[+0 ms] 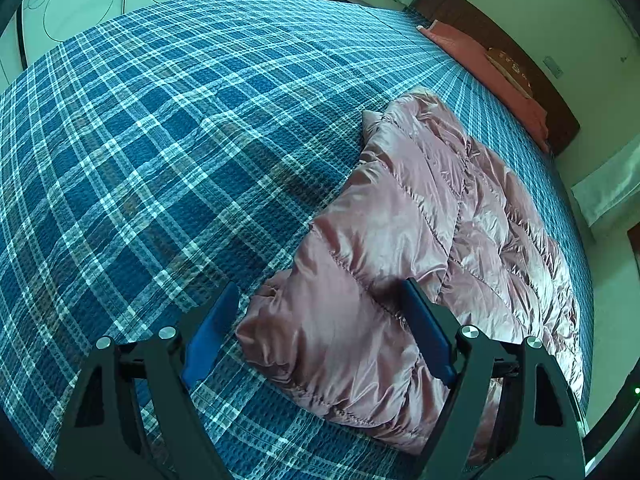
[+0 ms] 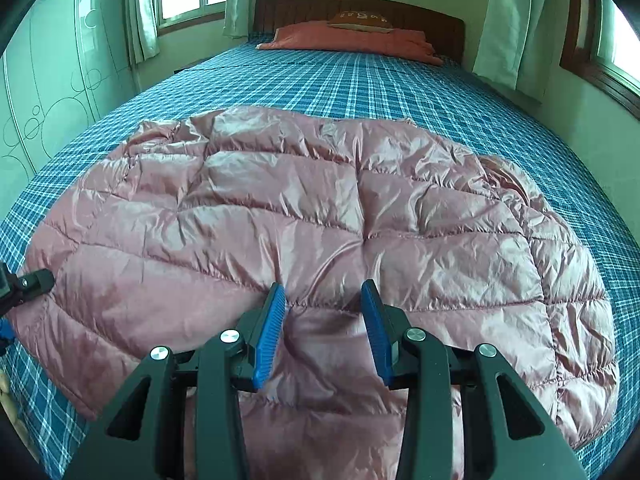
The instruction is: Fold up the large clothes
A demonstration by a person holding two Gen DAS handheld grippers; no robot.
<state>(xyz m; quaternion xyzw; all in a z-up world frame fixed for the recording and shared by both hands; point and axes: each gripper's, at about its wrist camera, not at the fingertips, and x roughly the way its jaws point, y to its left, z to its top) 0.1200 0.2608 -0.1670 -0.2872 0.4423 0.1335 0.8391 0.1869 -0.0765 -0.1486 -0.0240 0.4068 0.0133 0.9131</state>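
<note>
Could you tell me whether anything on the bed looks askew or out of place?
Nothing looks damaged or spilled. The pink puffer jacket lies crumpled across the plaid bedspread, its near end bunched rather than flat. Both the left tongs and the right tongs are open over it.

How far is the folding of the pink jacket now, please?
Done: the pink puffer jacket lies spread on the plaid bed cover, one part apparently laid over its body. In hand: nothing; the left gripper and right gripper are open at its near edge. Left: the main folds.
</note>
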